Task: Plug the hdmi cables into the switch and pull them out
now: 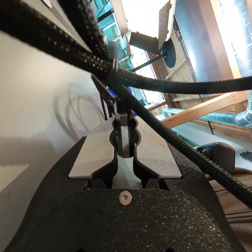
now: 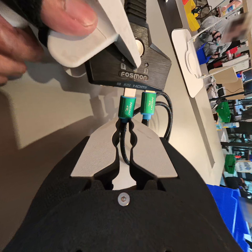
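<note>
In the right wrist view my right gripper (image 2: 124,121) is shut on the blue collar and black braided cable just behind a green plug (image 2: 126,106). The plug's gold tip (image 2: 129,92) meets the front edge of a black switch box (image 2: 154,65). A second green plug (image 2: 148,103) sits in the port to its right. My left gripper's white finger (image 2: 122,34) lies on the box's top, with a hand (image 2: 61,17) behind it. In the left wrist view my left gripper (image 1: 124,122) is shut on the dark box (image 1: 124,137), seen edge-on.
Thick black braided cables (image 1: 163,81) cross in front of the left wrist view. The box hangs over a pale table (image 2: 40,109). A white tray (image 2: 182,54) lies at the back right and a blue bin (image 2: 229,211) at the lower right. Cable loops (image 2: 170,115) trail behind the plugs. The gap from one gripper's tips to the other's is roughly 6 cm.
</note>
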The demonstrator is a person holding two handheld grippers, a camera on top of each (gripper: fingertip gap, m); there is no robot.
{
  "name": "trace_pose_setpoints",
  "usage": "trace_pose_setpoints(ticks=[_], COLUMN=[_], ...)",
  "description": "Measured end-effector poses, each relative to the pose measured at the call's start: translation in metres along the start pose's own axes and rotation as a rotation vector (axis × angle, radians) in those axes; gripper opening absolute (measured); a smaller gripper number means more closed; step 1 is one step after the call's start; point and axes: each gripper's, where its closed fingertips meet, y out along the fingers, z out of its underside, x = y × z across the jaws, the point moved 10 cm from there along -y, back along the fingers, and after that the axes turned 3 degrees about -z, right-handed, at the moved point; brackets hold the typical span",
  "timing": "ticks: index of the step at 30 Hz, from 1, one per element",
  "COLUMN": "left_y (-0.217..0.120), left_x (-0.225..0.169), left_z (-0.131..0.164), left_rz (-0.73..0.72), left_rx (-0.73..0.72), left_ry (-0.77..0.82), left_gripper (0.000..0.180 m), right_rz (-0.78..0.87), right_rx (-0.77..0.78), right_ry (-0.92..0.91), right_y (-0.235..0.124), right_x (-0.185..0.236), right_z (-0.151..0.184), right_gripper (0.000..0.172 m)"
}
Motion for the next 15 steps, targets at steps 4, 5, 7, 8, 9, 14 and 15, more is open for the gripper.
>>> trace_pose_setpoints(ticks=[4,5,7,8,9,14,15], left_y=[-0.0007,-0.0013,-0.0021,-0.0025,-0.0029,-0.0034,-0.0034], left_x=[-0.0026,-0.003,-0.004,-0.0046,-0.0052,-0.0053,-0.0047], left_z=[-0.0005,-0.0008,-0.0009,-0.0009,-0.0008,-0.0001,-0.0005], left_rz=[-0.009,-0.02,-0.047,-0.063,-0.08,-0.107,-0.106], left_rx=[0.038,0.04,0.047,0.054,0.064,0.084,0.085], left_ry=[0.055,0.069,0.1,0.119,0.141,0.161,0.153], left_gripper=[0.015,0.016,0.02,0.02,0.02,0.021,0.021], right_rz=[-0.001,-0.009,-0.013,-0.015,-0.019,-0.007,-0.004], right_rx=[0.034,0.039,0.045,0.047,0.051,0.081,0.082], right_ry=[-0.035,-0.039,-0.044,-0.04,-0.024,-0.005,-0.005], right_y=[0.0003,0.0007,0.0014,0.002,0.0024,0.0062,0.0064], right_x=[-0.0013,-0.0016,-0.0011,-0.0004,0.0003,0.0054,0.0056], right_z=[-0.0021,-0.0026,-0.0027,-0.0024,-0.0018,-0.0024,-0.0027], right_gripper=[0.01,0.01,0.01,0.01,0.01,0.01,0.01])
